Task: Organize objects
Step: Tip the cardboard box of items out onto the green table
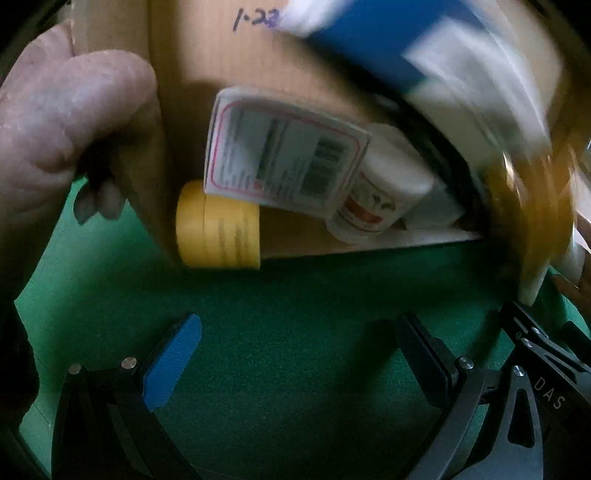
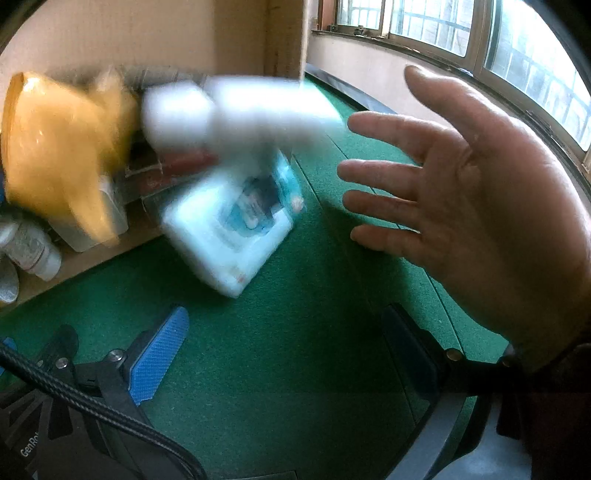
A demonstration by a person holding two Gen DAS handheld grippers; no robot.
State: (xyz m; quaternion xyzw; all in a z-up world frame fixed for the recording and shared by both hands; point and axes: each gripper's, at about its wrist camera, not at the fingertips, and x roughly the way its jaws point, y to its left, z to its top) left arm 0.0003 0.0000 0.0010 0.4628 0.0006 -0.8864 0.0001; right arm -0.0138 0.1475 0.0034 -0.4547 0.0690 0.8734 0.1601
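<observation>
A cardboard box (image 1: 221, 66) lies tipped on its side on the green mat (image 1: 295, 325). At its mouth sit a yellow tape roll (image 1: 218, 225), a white labelled packet (image 1: 284, 155) and a small white jar (image 1: 380, 195). Blurred blue-and-white packaging (image 1: 388, 40) and an amber-yellow object (image 1: 528, 206) are in motion at the right. In the right wrist view the yellow object (image 2: 59, 147), a white bottle (image 2: 236, 110) and a white-and-teal packet (image 2: 236, 221) are blurred near the box (image 2: 147, 33). My left gripper (image 1: 299, 354) and right gripper (image 2: 291, 350) stand open over the mat, holding nothing.
A person's hand (image 1: 70, 129) grips the box's flap at the left. An open hand (image 2: 469, 192) is spread at the right of the right wrist view. Windows (image 2: 480, 33) run along the far wall. A small bottle (image 2: 33, 247) lies inside the box.
</observation>
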